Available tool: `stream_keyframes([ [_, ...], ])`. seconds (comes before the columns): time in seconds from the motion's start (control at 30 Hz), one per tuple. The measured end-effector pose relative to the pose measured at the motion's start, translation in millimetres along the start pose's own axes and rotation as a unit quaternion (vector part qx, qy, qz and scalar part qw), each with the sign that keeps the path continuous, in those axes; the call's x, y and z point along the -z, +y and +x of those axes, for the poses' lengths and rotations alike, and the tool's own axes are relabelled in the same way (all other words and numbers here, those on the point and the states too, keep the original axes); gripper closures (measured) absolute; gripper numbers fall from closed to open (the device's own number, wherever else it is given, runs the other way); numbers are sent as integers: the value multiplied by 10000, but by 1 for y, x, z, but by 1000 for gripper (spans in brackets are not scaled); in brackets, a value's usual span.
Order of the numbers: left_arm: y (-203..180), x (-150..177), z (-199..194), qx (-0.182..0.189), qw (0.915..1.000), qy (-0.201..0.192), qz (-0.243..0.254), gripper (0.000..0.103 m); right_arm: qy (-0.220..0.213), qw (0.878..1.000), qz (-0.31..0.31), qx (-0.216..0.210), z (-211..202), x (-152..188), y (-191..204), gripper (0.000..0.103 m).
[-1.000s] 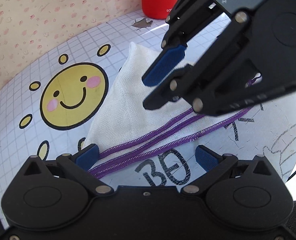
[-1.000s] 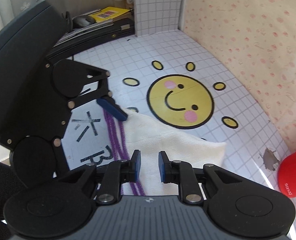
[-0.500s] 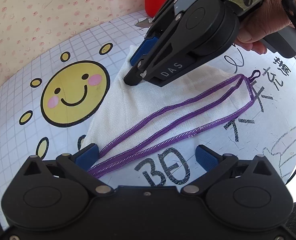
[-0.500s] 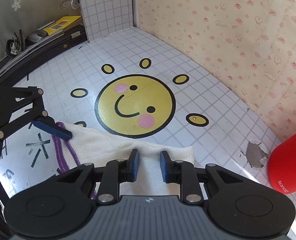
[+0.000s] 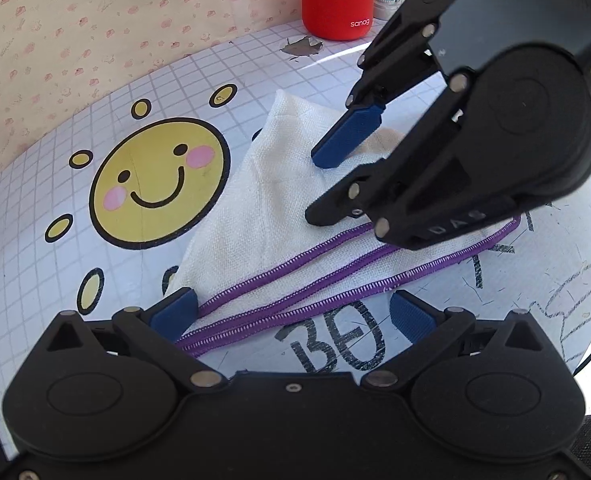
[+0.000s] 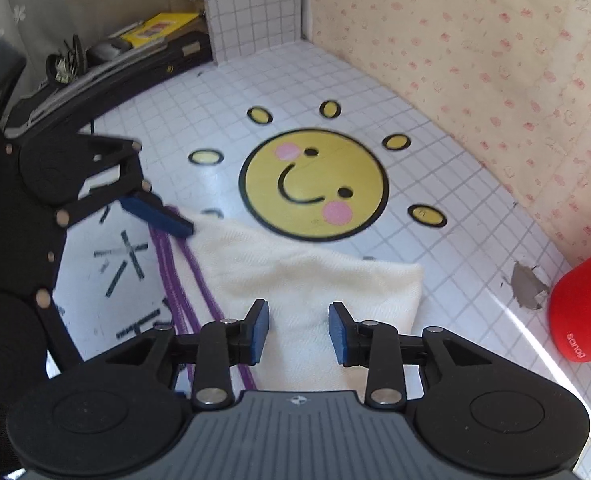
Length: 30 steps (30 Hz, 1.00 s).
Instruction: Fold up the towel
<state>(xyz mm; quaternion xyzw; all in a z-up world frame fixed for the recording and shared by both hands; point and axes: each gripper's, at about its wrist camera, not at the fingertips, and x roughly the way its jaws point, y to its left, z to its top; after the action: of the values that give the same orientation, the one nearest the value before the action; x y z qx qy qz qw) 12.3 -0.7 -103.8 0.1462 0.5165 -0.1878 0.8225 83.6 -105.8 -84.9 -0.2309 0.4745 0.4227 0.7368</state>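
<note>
The folded white towel (image 5: 255, 216) lies mid-mat beside the smiley print (image 5: 159, 182). My right gripper (image 6: 297, 330) is opening above its cloth, pads clear; my left gripper (image 5: 291, 314) gapes wide, empty, over its purple hem.

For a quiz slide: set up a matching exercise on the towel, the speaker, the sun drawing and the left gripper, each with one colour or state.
Things:
1. towel
2. speaker
3. sun drawing
4. left gripper

Descriptions:
A. red, by the wall
B. open, jaws wide apart
C. white with purple trim, folded
D. yellow with pink cheeks

Pairs: 1-C, 2-A, 3-D, 4-B
</note>
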Motion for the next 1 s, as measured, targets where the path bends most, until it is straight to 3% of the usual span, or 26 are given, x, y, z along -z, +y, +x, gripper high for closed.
stream_keyframes([
  [0.27,0,3,-5,-52,9999,-20,-83,1,47,9997,210,107,-24,25,0,64],
  [0.47,11,-10,-20,202,9985,-424,-292,1,98,9990,364,260,-51,51,7,64],
  [0.67,-7,-20,-9,514,9971,-364,431,1,258,9990,339,147,-50,63,17,64],
  [0.83,-22,-23,10,901,9903,-227,1030,1,362,9992,160,47,-41,69,24,63],
  [1.0,-26,-28,24,796,9914,-135,1033,1,339,9993,-37,159,-40,72,24,62],
])
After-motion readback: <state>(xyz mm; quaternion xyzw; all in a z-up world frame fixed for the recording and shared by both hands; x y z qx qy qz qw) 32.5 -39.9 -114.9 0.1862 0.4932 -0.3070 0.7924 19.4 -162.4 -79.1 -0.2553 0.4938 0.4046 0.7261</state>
